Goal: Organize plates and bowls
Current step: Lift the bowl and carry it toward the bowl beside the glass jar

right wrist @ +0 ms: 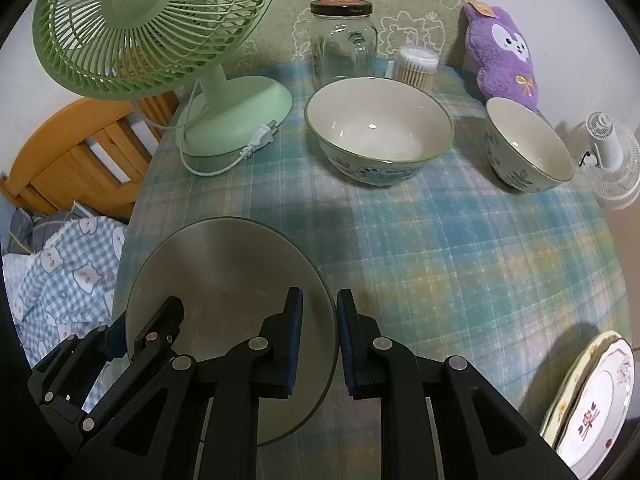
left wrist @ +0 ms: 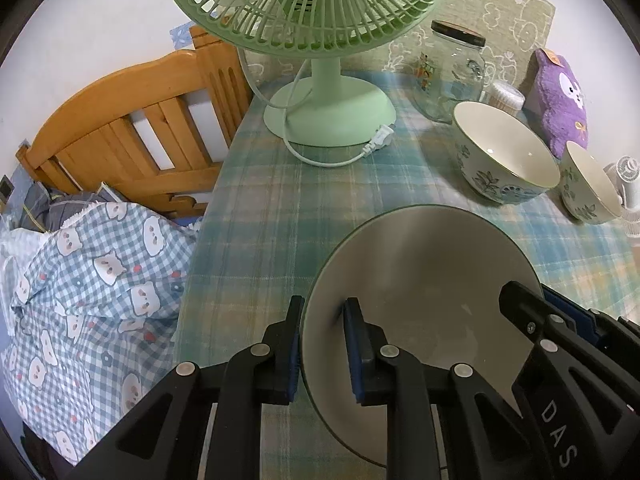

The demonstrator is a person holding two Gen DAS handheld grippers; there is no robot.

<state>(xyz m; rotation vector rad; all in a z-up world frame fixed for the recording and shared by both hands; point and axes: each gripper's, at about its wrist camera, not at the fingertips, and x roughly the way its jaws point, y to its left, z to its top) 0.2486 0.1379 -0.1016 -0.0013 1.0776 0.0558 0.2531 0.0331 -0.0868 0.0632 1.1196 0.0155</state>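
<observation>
A round grey plate (left wrist: 420, 280) with a dark green rim lies low over the checked tablecloth. My left gripper (left wrist: 325, 304) is shut on its left rim, one pad inside and one outside. My right gripper (right wrist: 320, 296) is shut on the right rim of the same plate (right wrist: 224, 264). Each gripper shows in the other's view: the right one (left wrist: 520, 296) and the left one (right wrist: 172, 308). A large floral bowl (right wrist: 378, 128) and a small floral bowl (right wrist: 528, 144) stand upright further back. I cannot tell whether the plate touches the cloth.
A stack of patterned plates (right wrist: 592, 396) sits at the near right table edge. Along the back stand a green fan (right wrist: 160, 32) with its loose cord, a glass jar (right wrist: 344, 40), a cotton swab tub (right wrist: 418, 64) and a purple plush (right wrist: 504, 56). A wooden bed frame (left wrist: 132, 128) and bedding lie left.
</observation>
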